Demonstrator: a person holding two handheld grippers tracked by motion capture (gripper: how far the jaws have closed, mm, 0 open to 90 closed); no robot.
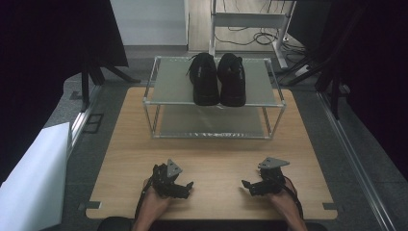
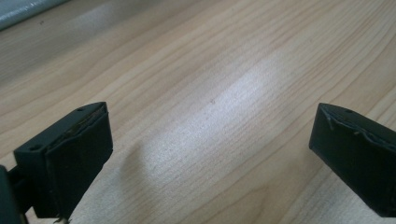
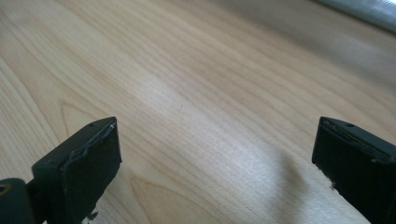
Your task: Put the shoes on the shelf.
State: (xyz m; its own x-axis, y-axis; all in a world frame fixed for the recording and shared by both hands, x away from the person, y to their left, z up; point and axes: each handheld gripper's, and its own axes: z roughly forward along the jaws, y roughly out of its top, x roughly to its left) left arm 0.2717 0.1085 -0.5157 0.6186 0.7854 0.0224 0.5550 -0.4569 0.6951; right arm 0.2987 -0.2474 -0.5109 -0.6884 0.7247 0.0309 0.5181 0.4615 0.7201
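Note:
A pair of black lace-up shoes, left shoe [image 1: 204, 79] and right shoe [image 1: 232, 79], stands side by side on the top shelf of a metal two-tier rack [image 1: 149, 102] at the far half of the wooden table [image 1: 216, 154]. My left gripper [image 1: 185, 188] rests low over the table's near edge, its jaws pointing inward. My right gripper [image 1: 247, 187] mirrors it on the right. In the left gripper view the left gripper [image 2: 210, 149] stands open over bare wood. In the right gripper view the right gripper [image 3: 217, 154] is open too, with nothing between its pads.
The rack's lower shelf [image 1: 211, 122] holds nothing. A white panel [image 1: 33, 178] leans beside the table at the left. Dark curtains hang on both sides, and a metal frame with cables [image 1: 260, 36] stands on the floor behind the rack.

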